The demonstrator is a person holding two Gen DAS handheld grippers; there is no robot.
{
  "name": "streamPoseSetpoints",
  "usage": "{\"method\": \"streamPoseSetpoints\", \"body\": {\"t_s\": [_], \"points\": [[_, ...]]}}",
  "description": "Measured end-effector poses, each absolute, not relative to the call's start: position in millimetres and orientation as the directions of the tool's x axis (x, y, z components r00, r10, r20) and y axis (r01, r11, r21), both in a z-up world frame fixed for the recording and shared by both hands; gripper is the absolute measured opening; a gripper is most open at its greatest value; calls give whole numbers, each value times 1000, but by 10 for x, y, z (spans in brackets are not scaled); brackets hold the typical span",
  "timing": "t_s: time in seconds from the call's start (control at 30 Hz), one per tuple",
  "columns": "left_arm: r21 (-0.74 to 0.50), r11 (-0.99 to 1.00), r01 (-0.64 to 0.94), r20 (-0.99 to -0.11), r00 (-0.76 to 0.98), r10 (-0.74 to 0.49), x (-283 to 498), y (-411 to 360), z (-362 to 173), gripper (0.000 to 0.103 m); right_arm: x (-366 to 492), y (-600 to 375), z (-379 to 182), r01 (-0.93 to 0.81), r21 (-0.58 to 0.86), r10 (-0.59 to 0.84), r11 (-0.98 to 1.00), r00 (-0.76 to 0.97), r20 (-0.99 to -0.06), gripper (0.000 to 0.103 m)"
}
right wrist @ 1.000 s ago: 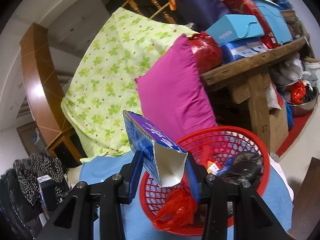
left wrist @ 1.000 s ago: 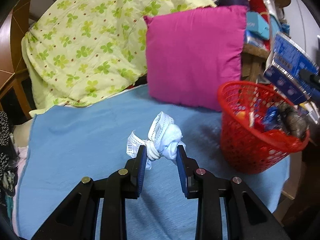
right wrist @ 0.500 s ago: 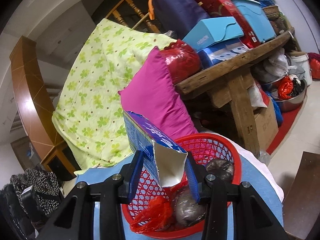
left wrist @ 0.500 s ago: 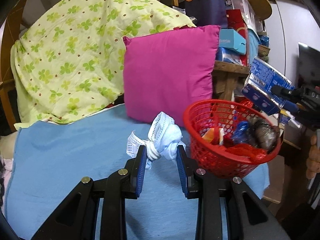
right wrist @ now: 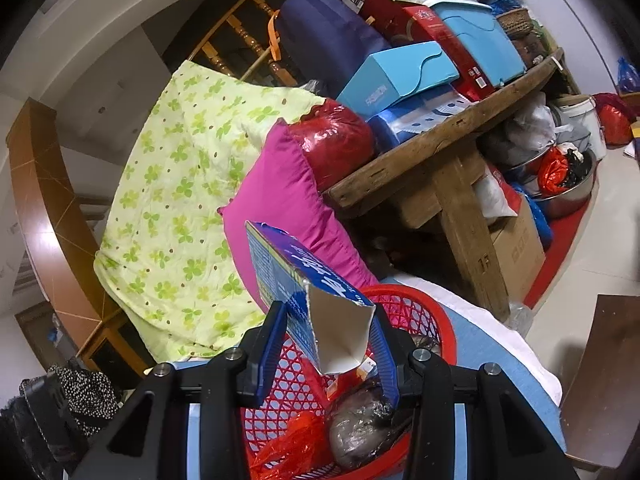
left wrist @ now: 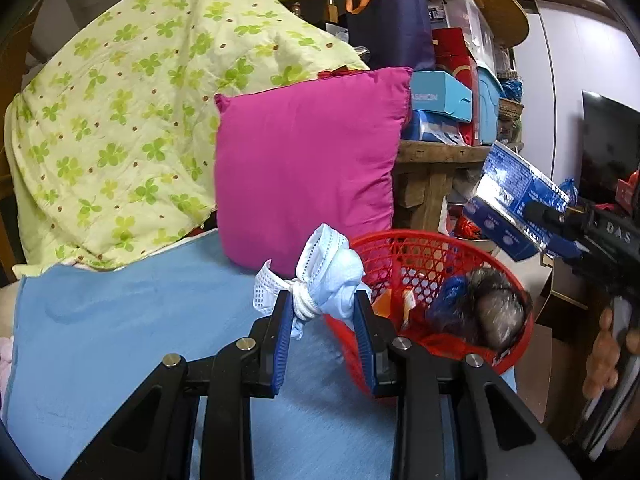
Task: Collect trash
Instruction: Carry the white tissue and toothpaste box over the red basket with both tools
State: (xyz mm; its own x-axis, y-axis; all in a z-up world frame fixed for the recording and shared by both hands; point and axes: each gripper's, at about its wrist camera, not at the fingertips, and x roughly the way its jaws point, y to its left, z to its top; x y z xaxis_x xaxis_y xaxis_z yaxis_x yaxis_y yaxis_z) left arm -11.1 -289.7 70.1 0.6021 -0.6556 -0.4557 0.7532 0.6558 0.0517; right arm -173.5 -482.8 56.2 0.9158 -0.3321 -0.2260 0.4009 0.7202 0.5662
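Knotted white-and-pale-blue face mask bundle (left wrist: 328, 280) pinched between the blue pads of the left gripper (left wrist: 322, 312), lifted clear of the light blue cloth-covered surface (left wrist: 120, 340), just short of the near-left rim of the round red plastic mesh basket (left wrist: 516, 336). Basket lying ahead and to the right of that gripper, near the surface's right edge; bundle's knot toward the left pad, looser cloth fanning up and forward. Opened blue cardboard carton with a silver lining (right wrist: 316, 304) clamped across its width by the right gripper (right wrist: 326, 340), long axis running up and away to the left, torn open end nearest the camera, hanging directly above the basket's contents. Likely next: release of the carton first, since already over the opening, with the bundle needing a short carry rightward past the rim. Left wrist view alone showing the carton's printed side, the right gripper's body and fingers of the person's hand (left wrist: 604, 352); right wrist view alone showing the orange-red plastic wrapper (right wrist: 292, 452) and grey lump (right wrist: 360, 420) low in the basket.
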Motion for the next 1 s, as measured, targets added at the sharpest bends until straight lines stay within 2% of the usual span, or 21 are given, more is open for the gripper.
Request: {"method": "streamPoseSetpoints", "body": {"t_s": [0.23, 0.6, 1.0], "points": [[55, 639, 767, -451, 590, -670, -97, -3152, 709, 32, -1647, -4827, 536, 416, 565, -338, 713, 909, -243, 44], [35, 641, 767, -527, 559, -640, 4, -3356, 614, 32, -1520, -4783, 491, 430, 550, -329, 716, 902, -278, 45], [36, 643, 765, -554, 551, -624, 1, -3388, 605, 33, -1472, -4723, 474, 426, 563, -316, 708, 904, -287, 45]]}}
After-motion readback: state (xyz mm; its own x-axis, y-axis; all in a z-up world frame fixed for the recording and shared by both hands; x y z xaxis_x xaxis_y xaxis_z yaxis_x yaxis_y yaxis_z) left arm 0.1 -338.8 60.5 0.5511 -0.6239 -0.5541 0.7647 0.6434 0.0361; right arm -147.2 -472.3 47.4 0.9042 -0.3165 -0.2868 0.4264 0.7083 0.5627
